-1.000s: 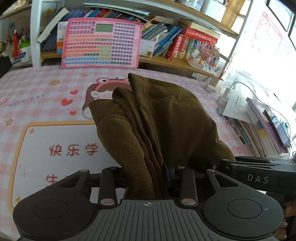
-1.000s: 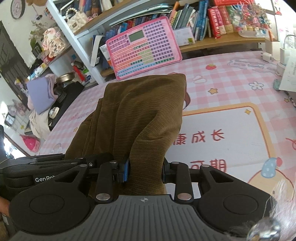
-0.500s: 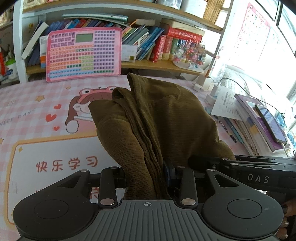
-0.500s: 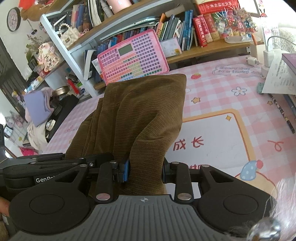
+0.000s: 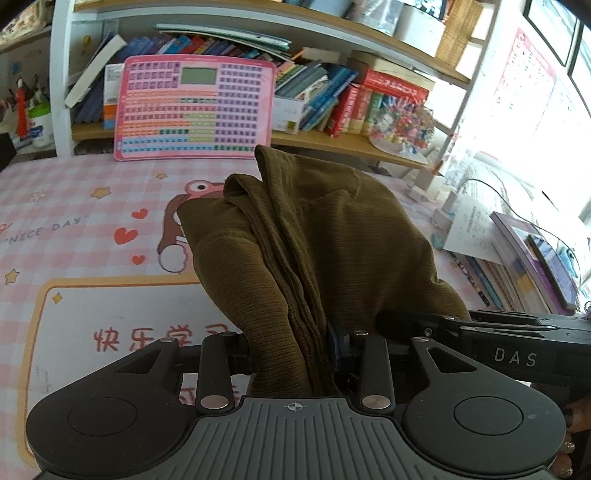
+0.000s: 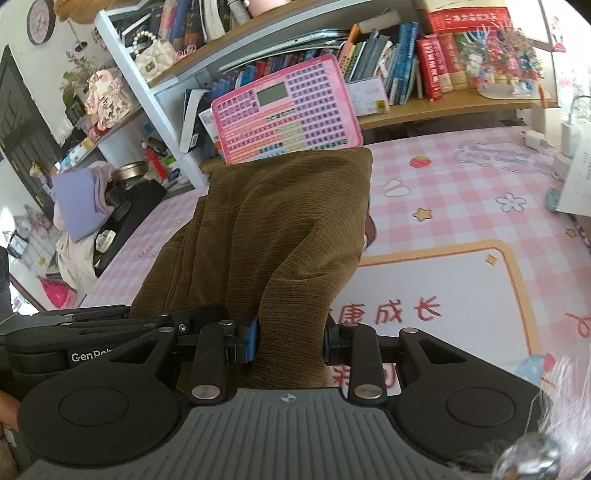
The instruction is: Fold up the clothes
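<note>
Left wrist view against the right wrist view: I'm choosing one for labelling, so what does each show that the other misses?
Only the left wrist view shows the stacked books at the table's right edge. Only the right wrist view shows the wall clock and the white pearl-handled bag. Both show the brown garment, clamped by the left hand-held gripper and the right hand-held gripper, the pink keypad board and the pink checked table cover.
</note>
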`<action>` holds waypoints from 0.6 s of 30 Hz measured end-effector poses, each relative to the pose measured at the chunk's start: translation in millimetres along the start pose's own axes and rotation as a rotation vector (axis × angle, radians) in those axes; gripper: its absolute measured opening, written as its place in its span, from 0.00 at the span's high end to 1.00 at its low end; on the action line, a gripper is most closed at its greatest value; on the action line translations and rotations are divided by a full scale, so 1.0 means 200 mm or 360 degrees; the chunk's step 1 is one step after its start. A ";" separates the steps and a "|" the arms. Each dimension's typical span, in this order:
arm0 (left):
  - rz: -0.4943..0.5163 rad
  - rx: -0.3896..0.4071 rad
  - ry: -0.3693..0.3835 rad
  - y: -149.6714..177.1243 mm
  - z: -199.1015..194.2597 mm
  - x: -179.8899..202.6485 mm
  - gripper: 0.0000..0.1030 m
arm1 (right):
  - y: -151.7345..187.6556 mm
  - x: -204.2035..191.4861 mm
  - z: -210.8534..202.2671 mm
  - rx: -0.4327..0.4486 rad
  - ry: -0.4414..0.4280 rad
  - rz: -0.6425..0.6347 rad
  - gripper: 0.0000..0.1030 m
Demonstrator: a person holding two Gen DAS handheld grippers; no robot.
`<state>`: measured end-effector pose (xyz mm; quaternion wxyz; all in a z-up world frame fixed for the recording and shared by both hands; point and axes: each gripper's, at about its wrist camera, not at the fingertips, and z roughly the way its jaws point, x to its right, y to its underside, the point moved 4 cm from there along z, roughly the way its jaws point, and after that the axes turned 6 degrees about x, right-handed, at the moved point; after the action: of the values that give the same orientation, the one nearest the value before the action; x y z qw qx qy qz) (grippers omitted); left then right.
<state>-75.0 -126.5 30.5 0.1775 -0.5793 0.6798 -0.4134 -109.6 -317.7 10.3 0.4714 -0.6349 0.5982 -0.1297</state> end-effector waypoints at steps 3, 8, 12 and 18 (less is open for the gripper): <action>-0.0014 -0.0009 0.0007 -0.02 0.01 -0.06 0.68 | -0.01 -0.04 0.06 -0.0011 0.0008 -0.0002 0.73; -0.0007 -0.0033 0.0030 -0.06 0.05 -0.17 0.68 | -0.03 -0.10 0.16 -0.0015 0.0031 0.0019 0.73; 0.0002 -0.0054 0.0050 -0.09 0.07 -0.25 0.68 | -0.04 -0.16 0.23 -0.0020 0.0055 0.0036 0.73; -0.0004 -0.0068 0.0068 -0.13 0.10 -0.38 0.68 | -0.07 -0.24 0.35 -0.0029 0.0073 0.0045 0.73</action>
<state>-23.7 -62.4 19.6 0.1499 -0.5748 0.6914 -0.4112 -62.2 -246.6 3.5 0.4535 -0.6275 0.6190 -0.1321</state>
